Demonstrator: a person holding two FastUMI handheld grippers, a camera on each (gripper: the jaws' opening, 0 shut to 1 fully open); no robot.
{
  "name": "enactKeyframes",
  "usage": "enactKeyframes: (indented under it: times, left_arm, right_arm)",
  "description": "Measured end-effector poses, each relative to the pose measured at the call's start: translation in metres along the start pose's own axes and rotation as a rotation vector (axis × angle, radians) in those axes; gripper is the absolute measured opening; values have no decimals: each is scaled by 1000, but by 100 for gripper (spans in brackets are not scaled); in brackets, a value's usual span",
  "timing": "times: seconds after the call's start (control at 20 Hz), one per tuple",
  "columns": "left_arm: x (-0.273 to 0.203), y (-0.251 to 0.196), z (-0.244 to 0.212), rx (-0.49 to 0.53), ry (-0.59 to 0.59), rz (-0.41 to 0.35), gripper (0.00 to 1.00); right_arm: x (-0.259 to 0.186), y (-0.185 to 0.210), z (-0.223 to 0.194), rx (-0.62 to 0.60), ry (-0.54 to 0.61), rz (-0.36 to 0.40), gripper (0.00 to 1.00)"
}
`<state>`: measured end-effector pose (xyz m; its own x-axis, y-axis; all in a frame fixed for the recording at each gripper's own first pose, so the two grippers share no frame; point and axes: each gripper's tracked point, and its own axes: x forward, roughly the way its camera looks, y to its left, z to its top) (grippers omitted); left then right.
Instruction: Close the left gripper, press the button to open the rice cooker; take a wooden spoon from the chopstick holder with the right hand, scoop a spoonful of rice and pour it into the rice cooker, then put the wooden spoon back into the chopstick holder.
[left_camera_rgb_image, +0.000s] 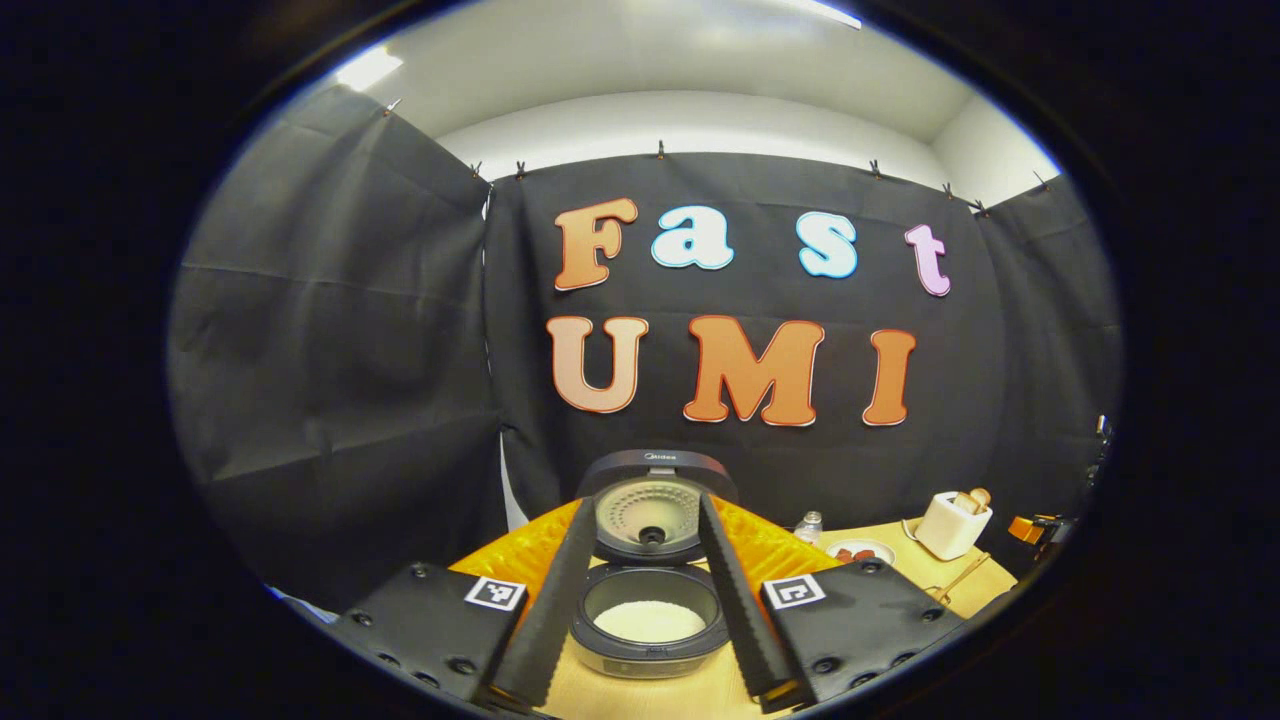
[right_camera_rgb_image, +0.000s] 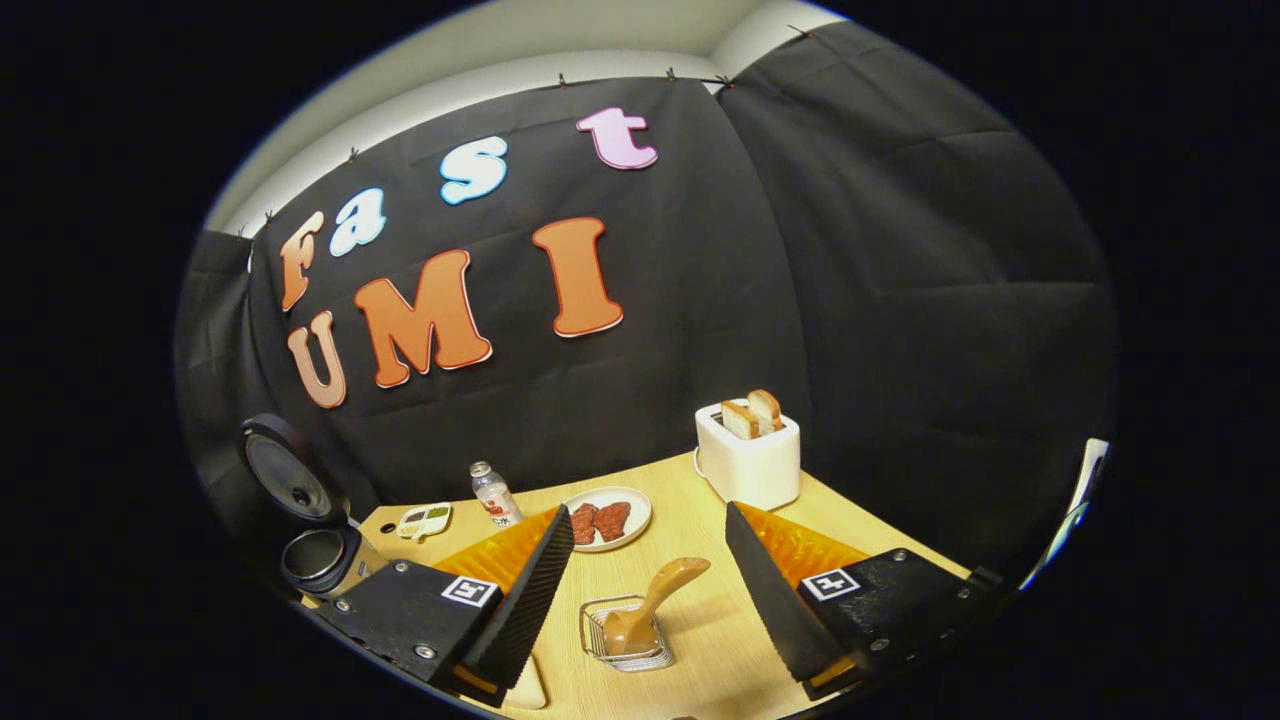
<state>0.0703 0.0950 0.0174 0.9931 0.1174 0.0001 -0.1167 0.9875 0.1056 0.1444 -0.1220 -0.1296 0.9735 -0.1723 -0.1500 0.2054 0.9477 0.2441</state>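
The rice cooker (left_camera_rgb_image: 648, 625) stands with its lid (left_camera_rgb_image: 650, 515) raised, and white rice lies in its pot. My left gripper (left_camera_rgb_image: 645, 620) is open, its fingers flanking the cooker just in front of it. In the right gripper view, a wooden spoon (right_camera_rgb_image: 650, 600) leans in the wire chopstick holder (right_camera_rgb_image: 625, 635) on the table. My right gripper (right_camera_rgb_image: 650, 600) is open, with the spoon and holder between its fingers but untouched. The open rice cooker (right_camera_rgb_image: 315, 560) sits at the far left of that view.
A white toaster (right_camera_rgb_image: 748, 455) with bread slices stands at the back of the wooden table (right_camera_rgb_image: 690, 530). A plate (right_camera_rgb_image: 607, 520) with reddish pieces, a small bottle (right_camera_rgb_image: 492, 495) and a small dish (right_camera_rgb_image: 424, 518) sit between toaster and cooker. Black cloth walls close the booth.
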Motion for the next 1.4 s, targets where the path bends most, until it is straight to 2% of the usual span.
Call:
enactKeyframes:
  times: [0.15, 0.5, 0.65, 0.75, 0.8, 0.85, 0.9, 0.95, 1.0, 1.05, 1.1, 1.2, 1.4]
  left_arm:
    - [-1, 12, -11, 12, 30, 50, 86]
    - [-7, 25, 17, 22, -63, 119, 100]
    - [-5, 25, 13, 7, -61, 118, 100]
    - [-1, 25, 6, -1, -46, 124, 100]
    - [0, 24, 3, -3, -41, 126, 100]
    - [1, 24, 0, -4, -36, 128, 100]
    - [2, 23, -1, -6, -34, 128, 100]
    - [2, 23, -2, -7, -32, 128, 100]
    - [3, 21, -2, -7, -32, 125, 100]
    - [5, 20, -1, -7, -33, 120, 100]
    - [5, 22, -1, -6, -33, 117, 100]
    - [5, 25, -1, -11, -30, 118, 99]
    - [10, 36, 1, -17, -10, 96, 97]
  right_arm:
    - [27, -16, -27, 22, 50, -35, 95]
    - [59, -23, -83, 129, 171, -52, 95]
    - [63, -18, -96, 164, 215, -37, 94]
    - [63, -15, -101, 188, 235, -31, 83]
    - [64, -13, -102, 198, 243, -20, 67]
    - [64, -9, -101, 211, 243, -11, 68]
    - [67, -3, -100, 227, 244, 8, 51]
    - [65, 0, -101, 239, 249, 24, 50]
    - [65, 7, -99, 260, 254, 50, 37]
    - [62, 12, -96, 285, 254, 71, 34]
    - [62, 16, -95, 291, 254, 73, 27]
    - [64, 24, -98, 266, 246, 89, 17]
    - [56, 46, -67, 185, 172, 97, 12]
